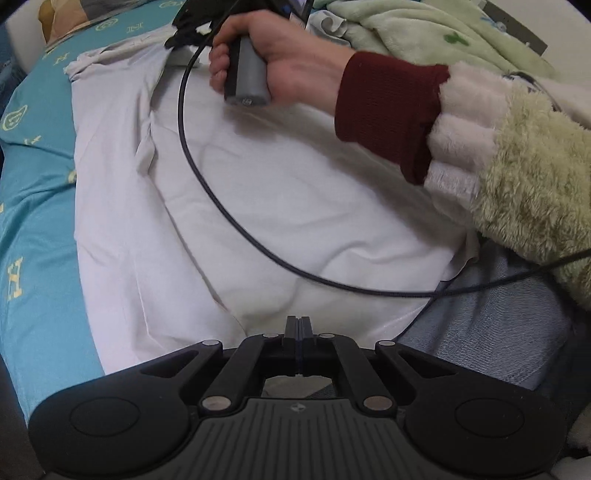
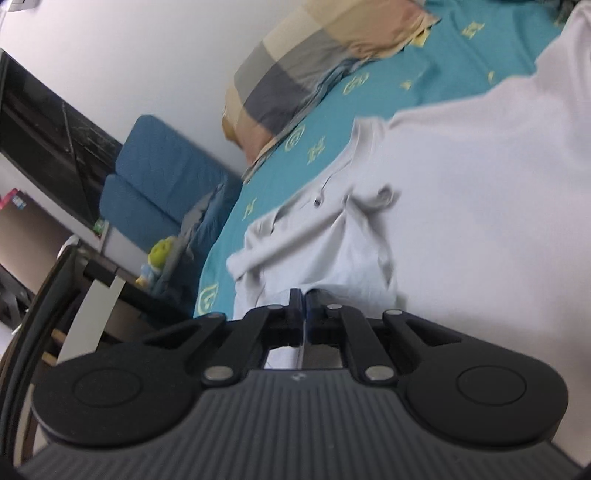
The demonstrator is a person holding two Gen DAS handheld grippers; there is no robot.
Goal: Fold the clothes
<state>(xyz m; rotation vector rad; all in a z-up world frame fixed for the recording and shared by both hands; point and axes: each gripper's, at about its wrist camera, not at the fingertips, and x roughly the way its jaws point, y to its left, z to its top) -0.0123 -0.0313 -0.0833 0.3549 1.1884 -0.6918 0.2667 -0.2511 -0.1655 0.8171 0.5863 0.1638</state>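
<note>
1. The white polo shirt [image 1: 258,192] lies spread on the teal bed sheet [image 1: 33,206].
2. The left hand-held gripper [image 1: 299,325] is clenched at the near hem; whether cloth is pinched, I cannot tell.
3. The right hand-held gripper [image 2: 306,299] looks clenched on fabric near the collar [image 2: 332,181].
4. Lift both ends evenly, keeping the cable [image 1: 207,184] out of the fold.

A home bedroom: a bed with a teal patterned sheet [image 2: 436,70] fills the view, a checked pillow [image 2: 295,74] at 12 o'clock, a blue cushion [image 2: 159,177] against the wall at 9 o'clock, a green fleece blanket [image 1: 424,29] bunched nearby.
</note>
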